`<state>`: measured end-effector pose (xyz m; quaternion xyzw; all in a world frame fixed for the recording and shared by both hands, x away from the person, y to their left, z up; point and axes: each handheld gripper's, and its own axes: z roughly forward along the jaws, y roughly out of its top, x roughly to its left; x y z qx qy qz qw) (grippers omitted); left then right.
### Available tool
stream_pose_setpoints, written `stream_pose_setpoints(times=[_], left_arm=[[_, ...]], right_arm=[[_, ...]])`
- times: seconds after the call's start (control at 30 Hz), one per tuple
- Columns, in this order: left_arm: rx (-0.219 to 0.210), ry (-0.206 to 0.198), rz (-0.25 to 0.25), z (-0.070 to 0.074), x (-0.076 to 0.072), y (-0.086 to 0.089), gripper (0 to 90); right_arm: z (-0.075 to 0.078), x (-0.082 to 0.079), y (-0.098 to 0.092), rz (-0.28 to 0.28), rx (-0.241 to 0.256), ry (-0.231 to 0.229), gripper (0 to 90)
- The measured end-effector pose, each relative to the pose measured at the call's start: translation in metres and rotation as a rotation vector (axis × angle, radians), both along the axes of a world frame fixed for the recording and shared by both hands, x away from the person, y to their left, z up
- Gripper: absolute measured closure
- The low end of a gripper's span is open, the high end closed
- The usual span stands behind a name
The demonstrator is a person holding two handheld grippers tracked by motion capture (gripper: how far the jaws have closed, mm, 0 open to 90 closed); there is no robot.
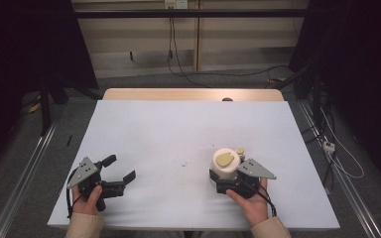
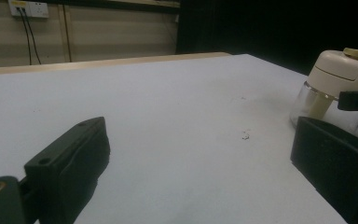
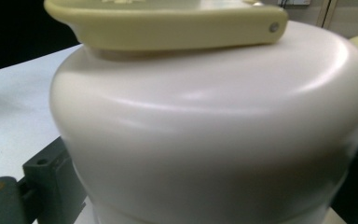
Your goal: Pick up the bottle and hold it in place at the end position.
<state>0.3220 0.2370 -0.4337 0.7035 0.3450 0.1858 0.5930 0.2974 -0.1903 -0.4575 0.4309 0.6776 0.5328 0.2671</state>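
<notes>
Filling the right gripper view, a cream plastic jar lid with a pale yellow flip handle (image 3: 214, 121) tops a clear-walled jar (image 1: 225, 164) standing on the white counter (image 1: 178, 129), right of centre. Judging by this, the grasp is made but the lid remains on. Right claw (image 1: 226, 182) clamps the jar; left claw (image 1: 120, 168) rests wide open, empty.

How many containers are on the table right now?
1: a cream-lidded container with a clear body stands at the table's front right, between the right gripper's jaws. The left gripper is open, apart.
</notes>
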Motion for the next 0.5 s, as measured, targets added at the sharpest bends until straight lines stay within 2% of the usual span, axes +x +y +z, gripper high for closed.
stream_pose_setpoints(times=[0.5], left_arm=[[0.002, 0.004, -0.011, -0.0011, 0.0016, -0.003, 4.0]], right_arm=[[-0.0004, -0.0007, -0.0025, 0.014, 0.021, -0.011, 5.8]])
